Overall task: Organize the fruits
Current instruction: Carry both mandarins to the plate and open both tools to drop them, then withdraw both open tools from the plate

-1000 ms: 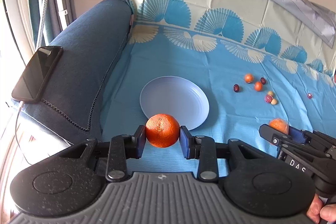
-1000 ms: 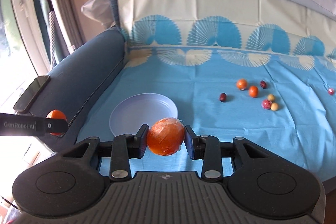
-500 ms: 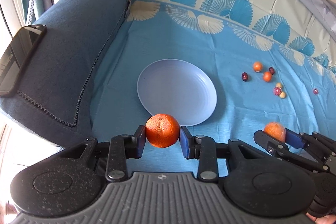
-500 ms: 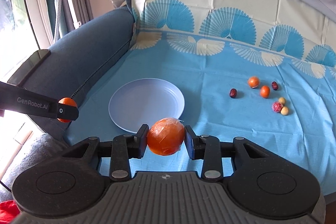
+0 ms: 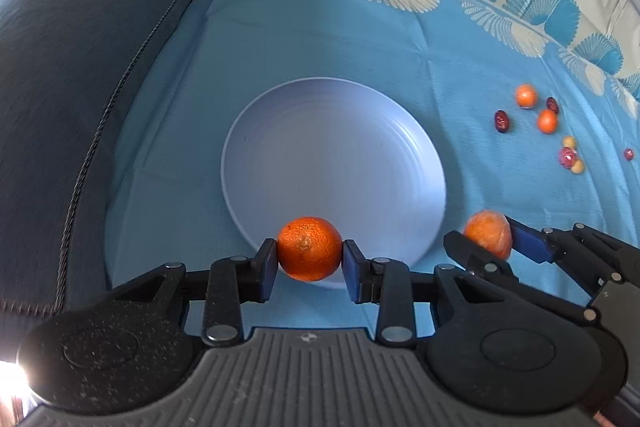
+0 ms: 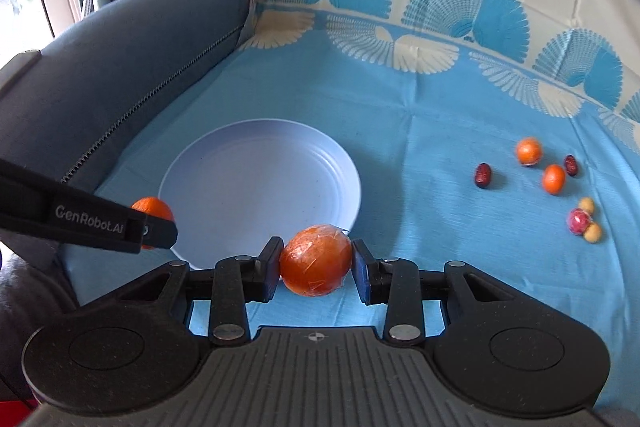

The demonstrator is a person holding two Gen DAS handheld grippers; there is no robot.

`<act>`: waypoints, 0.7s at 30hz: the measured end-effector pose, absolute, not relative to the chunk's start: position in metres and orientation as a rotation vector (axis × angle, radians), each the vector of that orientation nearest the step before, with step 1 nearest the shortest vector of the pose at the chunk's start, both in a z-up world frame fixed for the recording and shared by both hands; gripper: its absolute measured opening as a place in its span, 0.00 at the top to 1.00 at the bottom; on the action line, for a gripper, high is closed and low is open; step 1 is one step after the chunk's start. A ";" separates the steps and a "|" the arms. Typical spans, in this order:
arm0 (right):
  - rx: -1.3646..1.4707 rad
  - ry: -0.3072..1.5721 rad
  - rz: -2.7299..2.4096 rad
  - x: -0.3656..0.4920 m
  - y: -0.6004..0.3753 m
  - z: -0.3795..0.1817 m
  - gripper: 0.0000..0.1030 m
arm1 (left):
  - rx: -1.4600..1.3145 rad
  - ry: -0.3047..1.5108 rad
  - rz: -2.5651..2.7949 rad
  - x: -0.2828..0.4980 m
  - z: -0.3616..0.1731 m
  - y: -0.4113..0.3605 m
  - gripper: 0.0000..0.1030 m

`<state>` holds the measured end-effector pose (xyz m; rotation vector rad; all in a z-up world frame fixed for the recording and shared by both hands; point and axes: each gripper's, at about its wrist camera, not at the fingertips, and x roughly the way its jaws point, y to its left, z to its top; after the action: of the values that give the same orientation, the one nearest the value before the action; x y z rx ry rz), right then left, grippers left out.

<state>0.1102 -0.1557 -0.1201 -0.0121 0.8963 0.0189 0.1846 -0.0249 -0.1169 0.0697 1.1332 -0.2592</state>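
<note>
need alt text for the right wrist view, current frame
The right tongs grip a plastic-wrapped orange at the near edge of an empty pale blue plate on a blue patterned cloth. The left tongs hold another orange at the plate's left; small fruits lie scattered to the right.

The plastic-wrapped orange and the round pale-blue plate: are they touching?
Cannot tell. In the right wrist view the wrapped orange overlaps the plate's near rim; no gap or contact shows.
</note>
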 end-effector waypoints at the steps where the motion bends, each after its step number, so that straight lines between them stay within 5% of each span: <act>1: -0.027 0.899 0.026 0.116 -0.154 -0.126 0.63 | 0.092 1.134 -0.246 0.192 -0.123 -0.029 0.63; 5: -0.091 0.913 0.066 0.138 -0.148 -0.146 0.62 | 0.147 1.131 -0.230 0.216 -0.138 -0.038 0.60; 6: -0.095 0.919 0.073 0.142 -0.147 -0.149 0.62 | 0.153 1.126 -0.241 0.219 -0.138 -0.040 0.42; 7: -0.093 0.920 0.071 0.146 -0.148 -0.150 0.54 | 0.158 1.118 -0.246 0.222 -0.135 -0.041 0.12; 8: -0.088 0.913 0.067 0.149 -0.149 -0.148 0.39 | 0.154 1.083 -0.236 0.222 -0.128 -0.041 0.03; 11: -0.063 0.848 0.043 0.146 -0.158 -0.129 0.16 | 0.138 0.950 -0.233 0.211 -0.102 -0.036 0.00; 21: 0.106 0.916 0.009 0.049 -0.182 -0.077 0.03 | 0.142 0.956 -0.198 0.122 -0.053 -0.019 0.00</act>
<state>0.0492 -0.1825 -0.0772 0.1064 0.9162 0.0091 0.1221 -0.0193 -0.0528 0.1418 0.9562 -0.1981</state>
